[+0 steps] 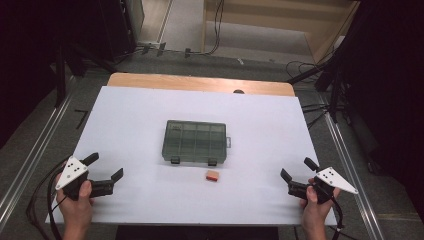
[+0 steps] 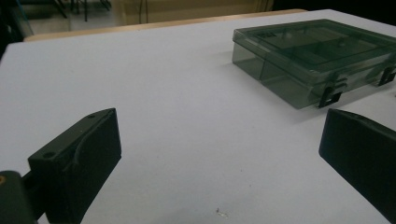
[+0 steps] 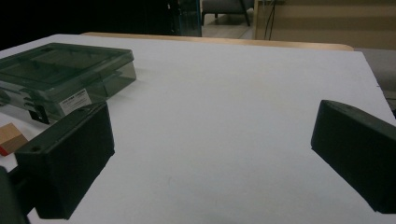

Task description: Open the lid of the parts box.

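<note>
A smoky-green clear plastic organiser box (image 1: 195, 142) lies shut in the middle of the white table, latches facing the person. The same box (image 2: 317, 56) appears at the upper right of the left gripper view, and the box (image 3: 60, 74) at the upper left of the right gripper view. A small orange-and-tan block (image 1: 212, 175) lies just in front of the box; the block (image 3: 10, 137) shows at the far left edge. My left gripper (image 1: 104, 166) rests at the near left, open and empty. My right gripper (image 1: 298, 168) rests at the near right, open and empty. In each gripper view bare table lies between the jaws.
The white table surface (image 1: 260, 125) has a wooden strip (image 1: 200, 82) along its far edge. Metal rails run along both sides of the table on the floor. Cables and stands lie on the floor beyond the far edge.
</note>
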Tool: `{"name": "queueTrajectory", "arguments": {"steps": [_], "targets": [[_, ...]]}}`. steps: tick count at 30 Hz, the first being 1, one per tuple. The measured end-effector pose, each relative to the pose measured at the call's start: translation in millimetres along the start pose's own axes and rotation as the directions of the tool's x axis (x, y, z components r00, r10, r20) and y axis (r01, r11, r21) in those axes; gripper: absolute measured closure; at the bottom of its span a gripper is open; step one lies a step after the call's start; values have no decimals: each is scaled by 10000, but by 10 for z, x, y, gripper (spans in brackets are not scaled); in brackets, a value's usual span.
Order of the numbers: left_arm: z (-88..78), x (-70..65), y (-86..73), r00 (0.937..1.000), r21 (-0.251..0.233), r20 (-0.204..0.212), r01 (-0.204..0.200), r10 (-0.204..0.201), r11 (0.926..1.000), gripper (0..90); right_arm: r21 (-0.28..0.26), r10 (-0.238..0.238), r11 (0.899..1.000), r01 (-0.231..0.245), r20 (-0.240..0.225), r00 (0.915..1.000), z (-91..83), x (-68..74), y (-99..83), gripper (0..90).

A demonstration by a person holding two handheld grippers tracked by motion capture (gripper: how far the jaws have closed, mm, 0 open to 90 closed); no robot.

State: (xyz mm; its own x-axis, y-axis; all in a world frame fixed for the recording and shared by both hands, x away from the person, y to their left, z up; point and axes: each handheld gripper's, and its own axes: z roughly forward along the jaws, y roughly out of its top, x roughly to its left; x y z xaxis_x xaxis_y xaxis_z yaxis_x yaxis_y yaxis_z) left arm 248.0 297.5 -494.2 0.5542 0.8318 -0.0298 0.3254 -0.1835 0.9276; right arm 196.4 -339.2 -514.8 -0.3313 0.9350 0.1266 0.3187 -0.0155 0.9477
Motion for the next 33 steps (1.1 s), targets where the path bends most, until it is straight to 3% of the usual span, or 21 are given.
{"name": "queueTrajectory", "arguments": {"steps": [10, 16, 26, 30, 33], "targets": [[17, 9, 11, 9994, -166, -286, 197, -202, 9997, 0, 88, 133, 9999, -133, 20, 9999, 24, -14, 0, 0], [79, 37, 45, 9991, -17, 20, 421, -421, 9991, 0, 203, 79, 9998, -81, 98, 9999, 50, -6, 11, 0], [190, -131, 183, 9992, 66, 172, 371, -372, 9993, 0, 352, -109, 9993, 109, 3, 9999, 101, 73, 105, 0], [222, -172, 286, 9990, 25, 280, 335, -335, 9994, 0, 238, 57, 9997, -55, -90, 9999, 115, 99, 176, 0], [262, -223, 348, 9988, -40, 406, 267, -265, 9996, 0, 241, -188, 9995, 192, -162, 9997, 122, 163, 227, 0]]}}
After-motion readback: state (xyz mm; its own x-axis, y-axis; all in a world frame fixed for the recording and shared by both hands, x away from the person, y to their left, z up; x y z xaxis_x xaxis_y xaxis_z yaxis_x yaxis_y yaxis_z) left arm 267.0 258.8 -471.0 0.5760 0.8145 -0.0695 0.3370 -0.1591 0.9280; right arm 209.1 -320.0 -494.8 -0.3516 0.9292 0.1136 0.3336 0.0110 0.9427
